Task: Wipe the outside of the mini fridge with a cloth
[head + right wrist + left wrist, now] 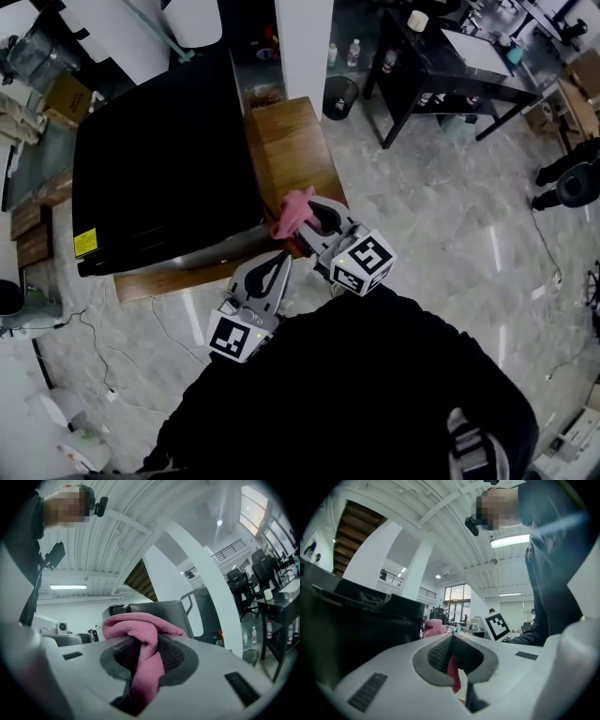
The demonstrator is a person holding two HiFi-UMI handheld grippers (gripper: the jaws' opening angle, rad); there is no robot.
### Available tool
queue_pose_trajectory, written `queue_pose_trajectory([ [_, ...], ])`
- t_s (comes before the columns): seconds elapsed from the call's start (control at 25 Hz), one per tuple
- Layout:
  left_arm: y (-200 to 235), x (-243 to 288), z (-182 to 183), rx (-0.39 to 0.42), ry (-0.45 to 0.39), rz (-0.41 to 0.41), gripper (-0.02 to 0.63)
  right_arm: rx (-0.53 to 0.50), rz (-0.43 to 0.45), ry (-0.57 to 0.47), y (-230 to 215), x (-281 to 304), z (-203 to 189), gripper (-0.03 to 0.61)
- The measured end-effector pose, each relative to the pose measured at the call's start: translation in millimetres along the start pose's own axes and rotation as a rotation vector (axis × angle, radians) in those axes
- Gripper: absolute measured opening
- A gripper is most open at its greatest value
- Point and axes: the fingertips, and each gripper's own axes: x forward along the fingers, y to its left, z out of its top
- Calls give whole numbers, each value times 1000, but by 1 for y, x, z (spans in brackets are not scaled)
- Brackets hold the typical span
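Observation:
The black mini fridge (159, 159) stands on a low wooden platform (291, 141) at the left of the head view. My right gripper (314, 220) is shut on a pink cloth (293, 212), which is bunched at the fridge's near right corner. In the right gripper view the cloth (140, 634) hangs down between the jaws. My left gripper (279, 264) sits just below and left of the cloth, beside the fridge's lower edge, with its jaws together. In the left gripper view the fridge (356, 625) fills the left, and the cloth (433, 627) shows beyond the gripper (451, 641). A thin red sliver lies low between its jaws.
A black desk (441, 66) and a round black bin (339, 97) stand beyond the platform on the pale marble floor. Cardboard boxes (66, 94) sit at the far left. Cables (94, 347) trail on the floor at lower left.

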Motion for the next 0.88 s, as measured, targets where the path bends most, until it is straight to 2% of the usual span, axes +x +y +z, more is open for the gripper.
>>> queue_pose_trajectory([
  [0.12, -4, 26, -2, 5, 12, 73, 5, 61, 96, -41, -17, 15, 9, 94],
  [0.24, 5, 43, 5, 15, -17, 155, 5, 152, 192, -73, -20, 39, 15, 94],
  [0.4, 11, 59, 3, 33, -5, 240, 5, 261, 249, -97, -30, 59, 13, 84],
  [0.88, 35, 98, 2, 47, 18, 446, 5, 225, 339, -45, -63, 104, 9, 83],
])
